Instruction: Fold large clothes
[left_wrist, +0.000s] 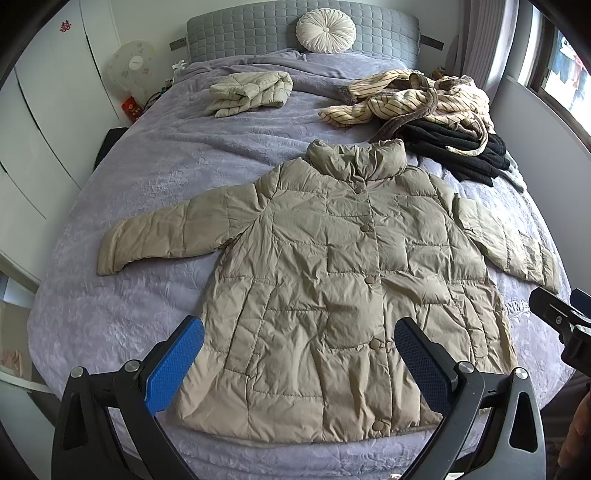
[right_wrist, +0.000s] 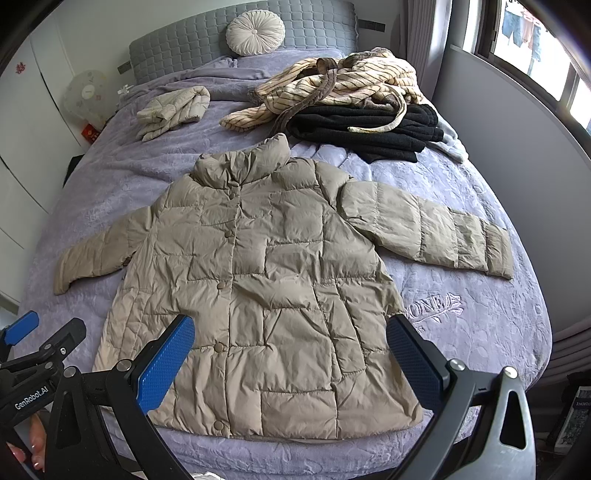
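- The khaki puffer coat (left_wrist: 332, 280) lies flat, front up, on the lavender bedspread (left_wrist: 147, 177), buttoned down the middle, collar toward the headboard and hem at the near edge of the bed; both sleeves are spread outward toward 9 and 3 o'clock.
- The left gripper (left_wrist: 299, 362) hangs over the coat's hem at 6 o'clock in its own view, its blue-padded fingers (left_wrist: 173, 365) spread wide apart, holding nothing.
- The right gripper (right_wrist: 291, 365) hangs likewise above the hem, its jaws wide apart and empty; in the left wrist view part of it shows at 4 o'clock.
- Beyond the collar at 1 o'clock, a cream striped garment (left_wrist: 417, 99) lies crumpled on top of a black garment (left_wrist: 469, 151).
- At 11 o'clock a folded pale quilted jacket (left_wrist: 251, 94) rests on the bedspread, well apart from the coat.
- At 12 o'clock a round white cushion (left_wrist: 325, 30) leans against the grey quilted headboard (left_wrist: 240, 37).
- A window (right_wrist: 535, 48) sits at 2 o'clock in the right wrist view, and a fan (left_wrist: 131, 64) stands at 10 o'clock beside the bed.
- Fingertips of a person's hand (right_wrist: 35, 448) show at 8 o'clock in the right wrist view.
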